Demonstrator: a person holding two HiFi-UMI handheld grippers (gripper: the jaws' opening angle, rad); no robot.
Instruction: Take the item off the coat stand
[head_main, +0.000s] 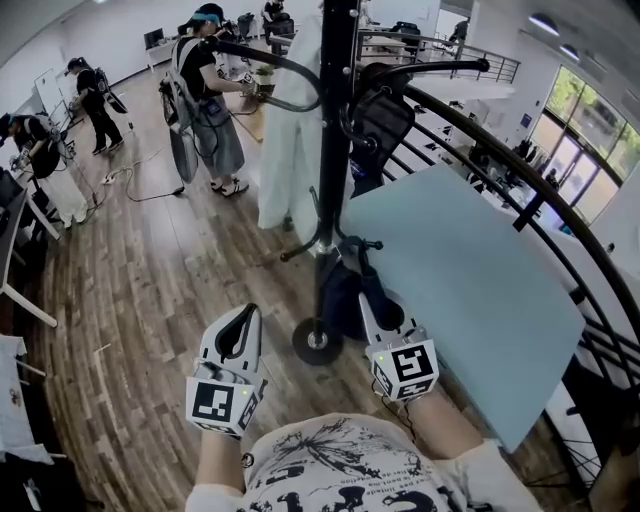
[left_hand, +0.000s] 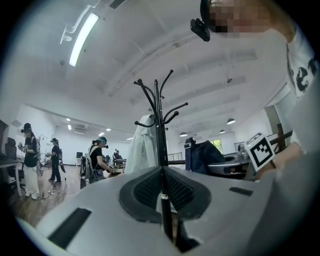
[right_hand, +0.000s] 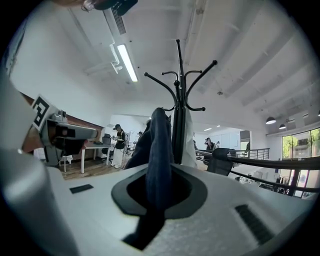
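- Wooden floor (head_main: 150, 300) of an open office is filling the head view. A black coat stand (head_main: 335, 120) is rising at centre, its round base (head_main: 318, 342) sitting on the planks.
- Hanging from the coat stand's upper arms, on its left side, is a white garment (head_main: 290, 150).
- Low against the coat stand's pole, just above the base, a dark blue garment (head_main: 342, 285) is hanging. Can't tell whether any hook is carrying it.
- The right gripper (head_main: 368, 305) is reaching into the dark blue garment, just right of the stand's base. The left gripper (head_main: 243, 318) is hovering just left of the base, touching nothing.
- To the right of the coat stand a light blue board (head_main: 470, 290) is lying, with a black railing (head_main: 560, 220) curving past it. Several people (head_main: 205, 90) are standing well beyond the stand, to its left.
- Left gripper view: the jaws are sitting pressed together with nothing between them. The coat stand (left_hand: 159, 130) is showing straight ahead past the seam, with the white garment on its left and the dark blue garment on its right.
- Right gripper view: the jaws are pinching a fold of the dark blue garment (right_hand: 159, 150), leaving only a narrow gap. The fabric is running up from the pads in front of the coat stand's pole, and the white garment is showing just behind the pole.
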